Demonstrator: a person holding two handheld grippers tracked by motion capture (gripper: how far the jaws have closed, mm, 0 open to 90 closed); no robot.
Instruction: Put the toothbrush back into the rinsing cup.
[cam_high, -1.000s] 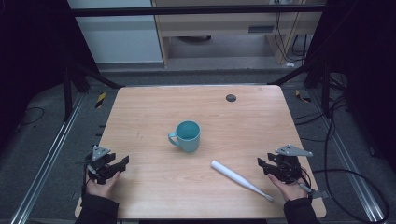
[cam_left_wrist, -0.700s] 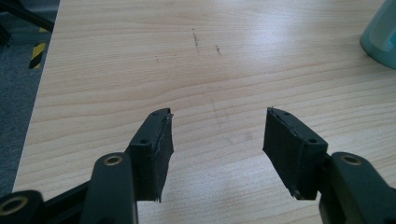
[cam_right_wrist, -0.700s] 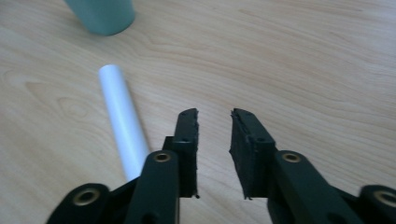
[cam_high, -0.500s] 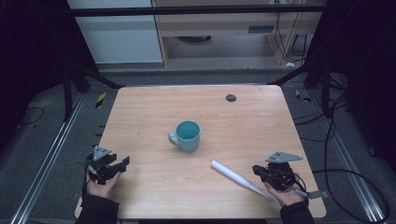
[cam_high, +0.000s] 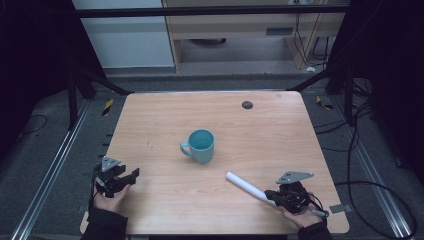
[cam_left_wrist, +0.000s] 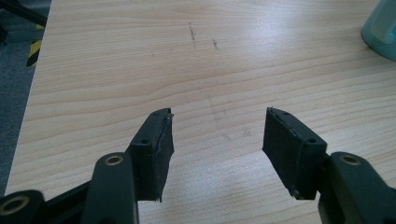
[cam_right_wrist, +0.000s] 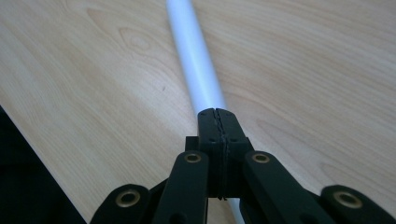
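White tube (cam_high: 246, 186) lies diagonally, running far-left from the right gripper (cam_high: 278, 197), whose jaws are pressed together over its near end. Left gripper (cam_left_wrist: 217, 140) gapes, well apart.

- A wooden counter (cam_high: 300, 130) stands on a grey floor (cam_high: 45, 155).
- Metal rails (cam_high: 50, 175) run along both sides.
- Black cables (cam_high: 380, 190) lie at right.
- A pale cabinet (cam_high: 125, 40) and a wooden shelf (cam_high: 235, 30) stand behind.
- The edges are dark.
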